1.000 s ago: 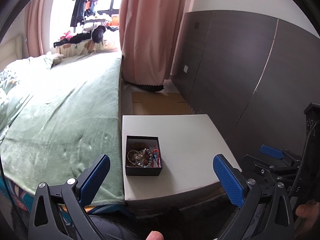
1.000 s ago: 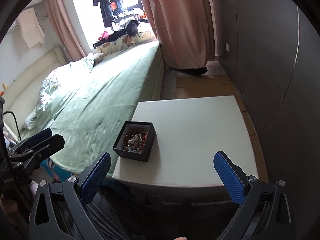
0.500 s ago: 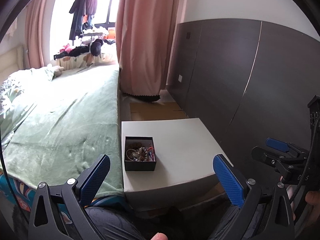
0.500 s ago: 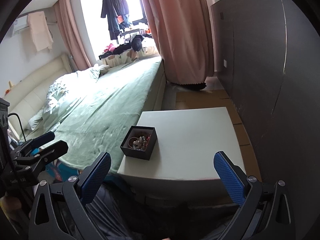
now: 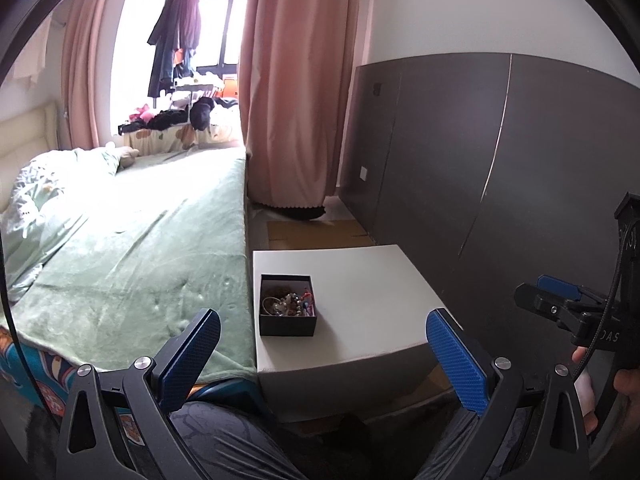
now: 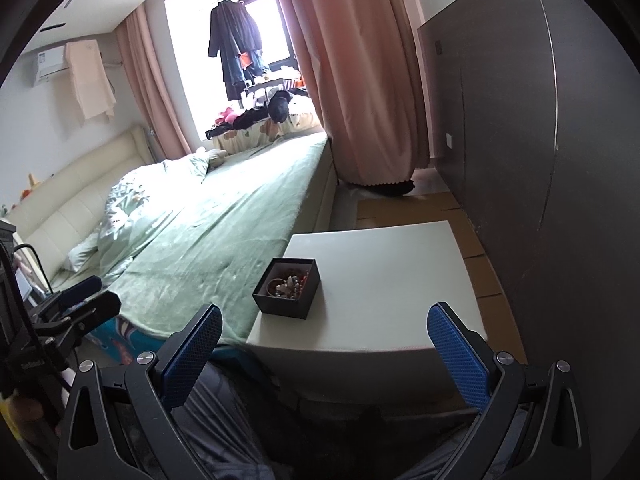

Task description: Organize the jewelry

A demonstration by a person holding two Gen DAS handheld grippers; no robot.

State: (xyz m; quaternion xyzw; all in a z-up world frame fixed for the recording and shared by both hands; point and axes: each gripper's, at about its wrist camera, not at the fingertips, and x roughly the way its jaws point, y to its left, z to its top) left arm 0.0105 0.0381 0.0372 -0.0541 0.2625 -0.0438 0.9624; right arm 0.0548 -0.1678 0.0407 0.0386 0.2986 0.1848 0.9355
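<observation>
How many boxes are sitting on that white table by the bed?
1. A single black box holding tangled jewelry sits on the white table, near the edge next to the bed. Nothing else shows on the tabletop.

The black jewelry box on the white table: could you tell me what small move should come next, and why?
Probably bring the right tongs forward and down toward the black box. Both they and the left tongs are open, empty and short of the white table, while the jewelry lies tangled inside.
</observation>
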